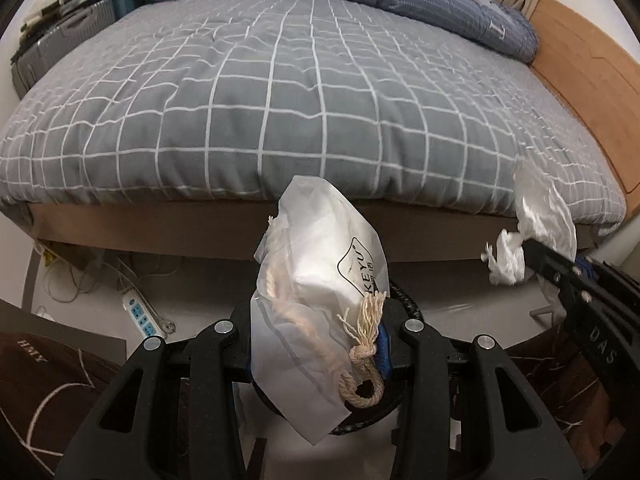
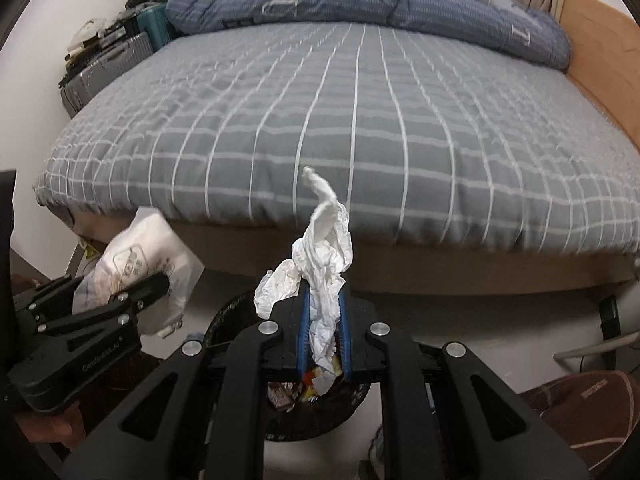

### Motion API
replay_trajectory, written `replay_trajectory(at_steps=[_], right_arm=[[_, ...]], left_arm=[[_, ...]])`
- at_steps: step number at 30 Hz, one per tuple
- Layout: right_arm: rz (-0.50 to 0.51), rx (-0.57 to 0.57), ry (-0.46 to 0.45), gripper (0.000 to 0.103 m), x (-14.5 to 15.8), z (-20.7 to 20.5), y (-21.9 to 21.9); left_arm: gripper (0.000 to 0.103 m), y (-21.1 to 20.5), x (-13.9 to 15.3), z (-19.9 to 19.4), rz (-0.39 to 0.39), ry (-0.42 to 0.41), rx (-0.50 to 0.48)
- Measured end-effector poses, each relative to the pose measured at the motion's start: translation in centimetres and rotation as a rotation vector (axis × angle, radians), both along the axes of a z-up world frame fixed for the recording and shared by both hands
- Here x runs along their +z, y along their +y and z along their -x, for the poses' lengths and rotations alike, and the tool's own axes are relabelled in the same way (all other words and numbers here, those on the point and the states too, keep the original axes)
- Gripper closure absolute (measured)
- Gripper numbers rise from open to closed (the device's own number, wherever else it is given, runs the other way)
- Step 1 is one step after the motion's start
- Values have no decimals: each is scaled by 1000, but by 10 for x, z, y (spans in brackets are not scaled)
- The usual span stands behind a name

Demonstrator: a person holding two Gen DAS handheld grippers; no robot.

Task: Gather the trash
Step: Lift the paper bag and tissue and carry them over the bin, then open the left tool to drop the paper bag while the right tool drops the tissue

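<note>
My left gripper [image 1: 320, 344] is shut on a white translucent bag [image 1: 320, 280] with a printed logo and a rope drawstring, held above a black trash bin [image 1: 408, 304]. My right gripper [image 2: 324, 320] is shut on a crumpled white tissue [image 2: 324, 248], held above the same bin [image 2: 224, 320], where colourful trash shows inside. In the left wrist view the right gripper [image 1: 560, 268] with its tissue [image 1: 508, 260] appears at the right. In the right wrist view the left gripper [image 2: 132, 292] with the bag [image 2: 140, 248] appears at the left.
A bed [image 1: 280, 100] with a grey checked cover fills the view ahead, with a blue duvet [image 1: 440, 0] at its far end. A power strip [image 1: 142, 314] and cables lie on the floor under the bed. Suitcases [image 1: 60, 48] stand at the far left.
</note>
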State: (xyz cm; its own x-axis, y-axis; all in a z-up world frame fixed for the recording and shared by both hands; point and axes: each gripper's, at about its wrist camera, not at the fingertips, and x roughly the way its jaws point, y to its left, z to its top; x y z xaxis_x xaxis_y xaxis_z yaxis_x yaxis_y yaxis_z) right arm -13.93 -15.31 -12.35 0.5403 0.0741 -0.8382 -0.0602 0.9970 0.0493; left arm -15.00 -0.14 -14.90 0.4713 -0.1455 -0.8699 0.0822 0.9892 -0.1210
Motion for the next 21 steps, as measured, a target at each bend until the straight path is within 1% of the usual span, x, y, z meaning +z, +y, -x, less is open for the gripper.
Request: replay_trajectory(at_steps=[2, 4, 7, 10, 15, 19, 21], right_arm=[[7, 2, 16, 91, -10, 0, 2], [30, 9, 27, 91, -25, -3, 4], [28, 6, 82, 91, -48, -9, 6], [32, 12, 115, 91, -65, -16, 11], [25, 48, 176, 91, -90, -27, 28], [18, 90, 194, 91, -102, -29, 43], [14, 107, 208, 89, -108, -31, 49]], left_arm=[[63, 3, -8, -2, 3, 13, 7], [63, 5, -19, -7, -16, 20, 5], [63, 10, -37, -12, -38, 36, 10], [63, 20, -51, -19, -7, 75, 32], [63, 31, -59, -20, -27, 85, 39], [63, 47, -67, -22, -41, 97, 66], [63, 53, -72, -22, -45, 107, 79]])
